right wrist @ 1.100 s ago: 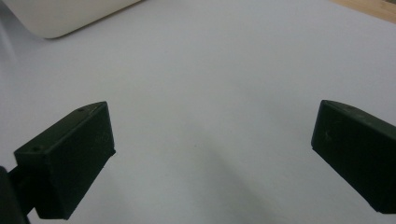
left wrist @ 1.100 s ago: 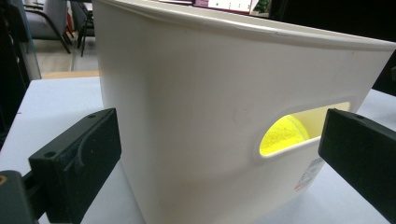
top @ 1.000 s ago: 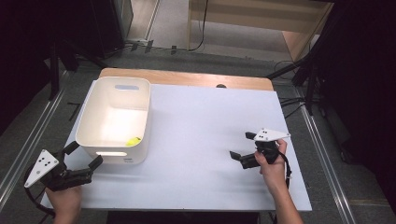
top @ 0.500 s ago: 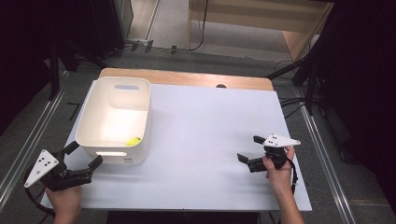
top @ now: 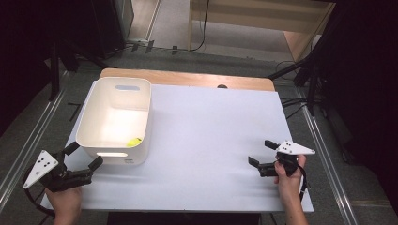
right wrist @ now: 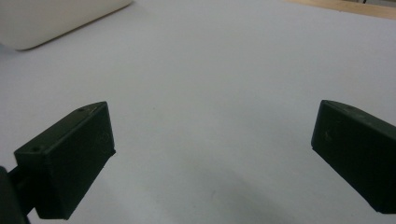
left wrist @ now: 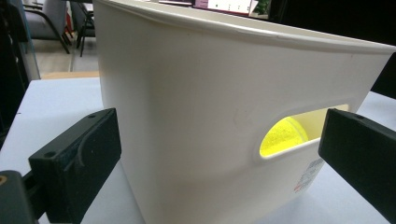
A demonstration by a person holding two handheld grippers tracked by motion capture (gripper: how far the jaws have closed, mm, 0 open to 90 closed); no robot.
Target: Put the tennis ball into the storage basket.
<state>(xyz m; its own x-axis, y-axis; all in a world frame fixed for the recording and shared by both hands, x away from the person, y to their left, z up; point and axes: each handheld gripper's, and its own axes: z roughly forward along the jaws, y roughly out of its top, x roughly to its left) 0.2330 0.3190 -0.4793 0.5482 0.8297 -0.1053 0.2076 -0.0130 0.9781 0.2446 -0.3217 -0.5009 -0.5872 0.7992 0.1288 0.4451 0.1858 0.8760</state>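
bin (left wrist: 196,116): my left jaws face smooth white plastic, faint sheen | ball (left wrist: 284,135): fuzzy yellow felt (seen through the handle slot) | my right gripper (right wrist: 212,158): matt black plastic pads, slightly scuffed | table (right wrist: 224,70): matt pale sheet, smooth | far edge strip (top: 187,78): bare wood

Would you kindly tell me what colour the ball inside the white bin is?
Bright yellow-green ball, seen best through the bin's handle slot in the left gripper view.
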